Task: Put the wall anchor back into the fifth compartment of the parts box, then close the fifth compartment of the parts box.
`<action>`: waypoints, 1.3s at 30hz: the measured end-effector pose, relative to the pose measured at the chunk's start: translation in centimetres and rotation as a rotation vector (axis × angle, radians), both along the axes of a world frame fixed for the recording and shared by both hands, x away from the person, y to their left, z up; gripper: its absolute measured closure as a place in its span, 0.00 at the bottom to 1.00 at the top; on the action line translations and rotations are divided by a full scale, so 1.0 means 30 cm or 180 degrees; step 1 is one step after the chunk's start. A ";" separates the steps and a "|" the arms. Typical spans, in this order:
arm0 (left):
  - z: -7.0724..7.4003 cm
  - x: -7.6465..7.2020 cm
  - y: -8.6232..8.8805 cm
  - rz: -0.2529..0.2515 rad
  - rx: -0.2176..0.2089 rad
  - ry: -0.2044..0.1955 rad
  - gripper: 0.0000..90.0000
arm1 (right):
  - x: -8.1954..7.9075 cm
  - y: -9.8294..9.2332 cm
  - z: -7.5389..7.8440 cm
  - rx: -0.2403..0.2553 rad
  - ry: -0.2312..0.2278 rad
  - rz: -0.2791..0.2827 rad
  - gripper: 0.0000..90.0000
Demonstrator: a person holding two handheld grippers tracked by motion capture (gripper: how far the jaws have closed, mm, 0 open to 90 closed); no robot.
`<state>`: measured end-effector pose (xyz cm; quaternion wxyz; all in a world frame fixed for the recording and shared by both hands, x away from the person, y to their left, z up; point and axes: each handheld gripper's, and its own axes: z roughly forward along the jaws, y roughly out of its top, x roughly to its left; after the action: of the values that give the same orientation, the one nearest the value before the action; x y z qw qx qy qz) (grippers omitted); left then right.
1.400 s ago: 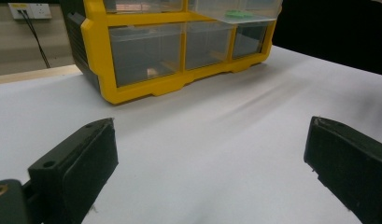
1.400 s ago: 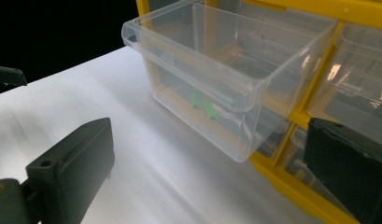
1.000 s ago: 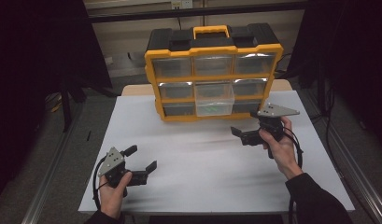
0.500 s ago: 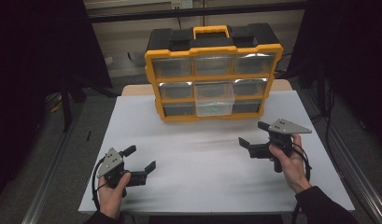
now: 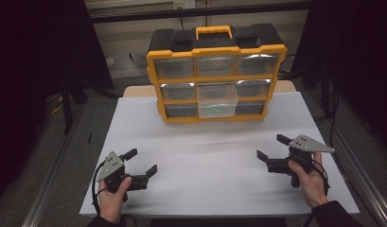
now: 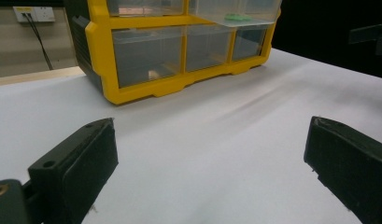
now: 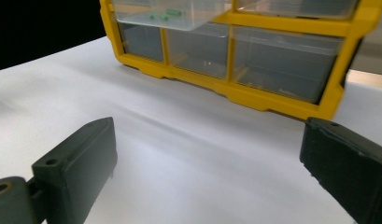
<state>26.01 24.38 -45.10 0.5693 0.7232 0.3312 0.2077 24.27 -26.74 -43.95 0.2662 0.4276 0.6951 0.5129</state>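
Note:
A yellow and black drawer cabinet with clear drawers stands upright at the back of the white table. Its middle drawer is pulled out part way, with small green pieces inside. My left gripper is open near the front left of the table, held by a hand, with nothing between its jaws. My right gripper is open at the front right, also empty. In both gripper views the cabinet stands ahead beyond bare table.
A yellow carry handle tops the cabinet. Dark curtains hang at both sides, and a wall socket sits behind. A metal rail runs along the right of the table.
My right gripper has moved away from the cabinet, back and down toward the front right of the table. The left gripper has stayed in place.

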 end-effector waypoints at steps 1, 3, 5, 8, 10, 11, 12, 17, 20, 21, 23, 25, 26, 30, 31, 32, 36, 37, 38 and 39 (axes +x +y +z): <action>0.000 -0.001 0.002 0.0003 0.0013 -0.0004 0.03 | -0.006 -0.007 0.000 0.0001 0.0000 0.0003 0.04; -0.001 -0.001 0.006 0.0011 -0.0020 -0.0004 0.03 | -0.018 -0.018 0.000 -0.0030 -0.0011 0.0002 0.04; 0.000 -0.003 0.009 0.0026 -0.0022 -0.0001 0.03 | -0.030 -0.030 -0.005 -0.0024 0.0016 -0.0025 0.03; 0.000 -0.005 0.008 0.0058 -0.0024 0.0007 0.03 | -0.045 -0.047 -0.015 -0.0039 0.0030 -0.0037 0.03; 0.001 -0.006 0.008 0.0058 -0.0024 0.0000 0.03 | -0.049 -0.056 -0.019 -0.0027 0.0020 -0.0032 0.03; 0.001 -0.006 0.009 0.0049 -0.0010 0.0001 0.03 | -0.049 -0.058 -0.019 -0.0021 0.0017 -0.0031 0.03; 0.001 -0.007 0.008 0.0046 -0.0016 0.0004 0.03 | -0.048 -0.057 -0.019 -0.0010 0.0007 -0.0033 0.03; 0.001 -0.009 0.009 0.0042 0.0009 -0.0007 0.03 | -0.040 -0.038 -0.023 -0.0005 0.0014 0.0018 0.03; -0.002 -0.004 0.011 0.0034 0.0001 -0.0007 0.03 | -0.030 -0.027 -0.023 0.0014 0.0018 0.0034 0.03; -0.003 -0.003 0.012 0.0032 0.0014 -0.0001 0.03 | -0.026 -0.024 -0.024 0.0016 0.0019 0.0041 0.03; -0.004 -0.003 0.015 0.0027 0.0011 0.0014 0.03 | -0.017 -0.016 -0.024 0.0024 0.0030 0.0046 0.04; -0.005 -0.002 0.014 0.0025 -0.0007 0.0012 0.03 | -0.009 -0.007 -0.025 0.0041 0.0041 0.0065 0.04; -0.004 -0.003 0.015 0.0023 -0.0002 0.0014 0.03 | -0.006 -0.002 -0.024 0.0034 0.0044 0.0076 0.04; -0.003 -0.004 0.014 0.0022 0.0017 -0.0005 0.03 | 0.000 0.022 -0.020 0.0059 0.0020 0.0133 0.04; -0.002 -0.004 0.012 0.0029 0.0000 -0.0005 0.03 | 0.001 0.029 -0.019 0.0069 0.0011 0.0168 0.04; -0.001 -0.004 0.011 0.0017 0.0009 -0.0011 0.03 | 0.003 0.034 -0.018 0.0045 -0.0002 0.0192 0.04; 0.000 -0.005 0.007 -0.0011 0.0016 -0.0015 0.03 | 0.013 0.058 -0.013 0.0061 0.0010 0.0198 0.04; 0.000 -0.004 0.008 -0.0012 0.0030 -0.0018 0.03 | 0.014 0.064 -0.010 0.0076 -0.0005 0.0205 0.04; 0.000 -0.003 0.008 -0.0003 0.0025 -0.0016 0.03 | 0.016 0.070 -0.008 0.0097 -0.0016 0.0247 0.04; 0.000 -0.003 0.008 0.0004 0.0019 -0.0012 0.03 | 0.016 0.076 -0.006 0.0104 -0.0031 0.0280 0.04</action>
<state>25.93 24.62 -45.09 0.5676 0.7243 0.3300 0.2104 24.76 -24.45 -44.13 0.2398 0.3984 0.7035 0.5375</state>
